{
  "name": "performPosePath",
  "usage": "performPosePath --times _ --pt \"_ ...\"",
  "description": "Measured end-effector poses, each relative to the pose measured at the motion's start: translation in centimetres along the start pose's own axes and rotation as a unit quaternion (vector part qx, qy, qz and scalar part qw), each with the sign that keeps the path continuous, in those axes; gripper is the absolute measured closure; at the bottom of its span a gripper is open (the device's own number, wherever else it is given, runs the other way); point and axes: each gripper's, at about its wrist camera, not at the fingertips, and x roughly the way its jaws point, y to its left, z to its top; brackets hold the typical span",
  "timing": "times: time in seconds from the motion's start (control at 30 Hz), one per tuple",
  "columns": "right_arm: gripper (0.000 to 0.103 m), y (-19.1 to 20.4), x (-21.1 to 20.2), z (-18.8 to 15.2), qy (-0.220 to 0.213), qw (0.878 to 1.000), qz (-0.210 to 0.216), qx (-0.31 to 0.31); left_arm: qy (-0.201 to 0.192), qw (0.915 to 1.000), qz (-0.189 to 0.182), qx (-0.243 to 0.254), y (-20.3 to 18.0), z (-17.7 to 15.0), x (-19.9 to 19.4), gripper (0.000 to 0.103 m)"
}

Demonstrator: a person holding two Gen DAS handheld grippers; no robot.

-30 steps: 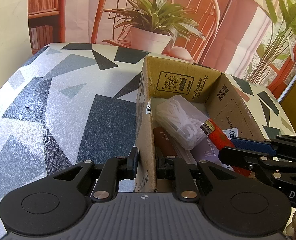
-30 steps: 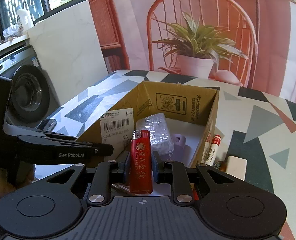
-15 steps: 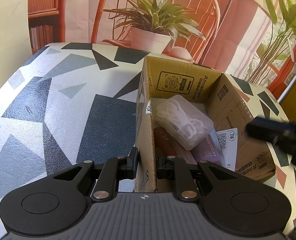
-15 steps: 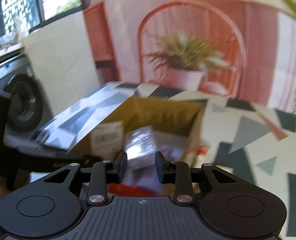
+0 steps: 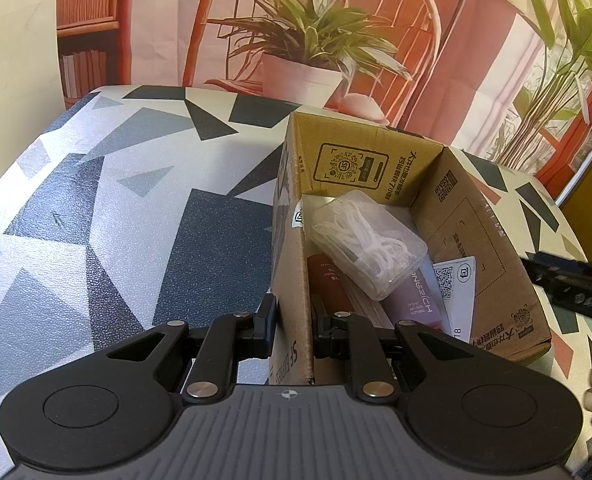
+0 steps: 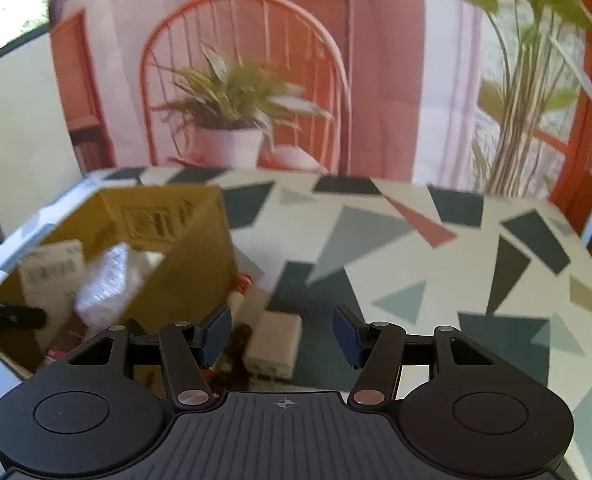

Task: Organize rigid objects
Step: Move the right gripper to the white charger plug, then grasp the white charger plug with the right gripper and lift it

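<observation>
One left hand-held gripper (image 5: pixel 292 320) clamps the cardboard box (image 5: pixel 292 264) wall.

clear case (image 5: pixel 369 240) lies in the carton (image 5: pixel 491 248), atop a purple box (image 5: pixel 413 300).

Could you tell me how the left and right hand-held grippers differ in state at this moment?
The left hand-held gripper is shut on the cardboard box, its fingers on either side of the near wall; the right hand-held gripper is open and holds nothing. The left sits at the box; the right hangs beside it, over the small items on the table. Both are black, with the same two-finger build.
</observation>
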Motion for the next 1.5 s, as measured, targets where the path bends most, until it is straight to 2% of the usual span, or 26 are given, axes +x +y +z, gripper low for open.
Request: performPosePath --times 0.2,0.67,0.77,0.83,1.5 --pt "0.051 0.0 3.1 -1.1 0.028 1.000 -0.008 -0.006 0.000 1.0000 0.000 0.000 0.0 0.0 0.0 0.085" --pt "0.055 0.4 6.0 -0.7 0.041 0.999 -0.003 0.009 0.000 1.0000 0.000 -0.001 0.0 0.0 0.0 0.085" --pt "0.057 0.2 6.0 -0.9 0.044 0.999 0.000 0.015 0.000 1.0000 0.000 -0.001 0.0 0.0 0.0 0.085" --pt "0.070 0.2 6.1 -1.1 0.054 0.999 -0.002 0.009 0.000 1.0000 0.000 -0.001 0.1 0.0 0.0 0.085" --pt "0.070 -5.2 0.8 -4.9 0.051 0.995 -0.051 0.068 0.000 1.0000 0.000 -0.001 0.1 0.0 -0.1 0.085"
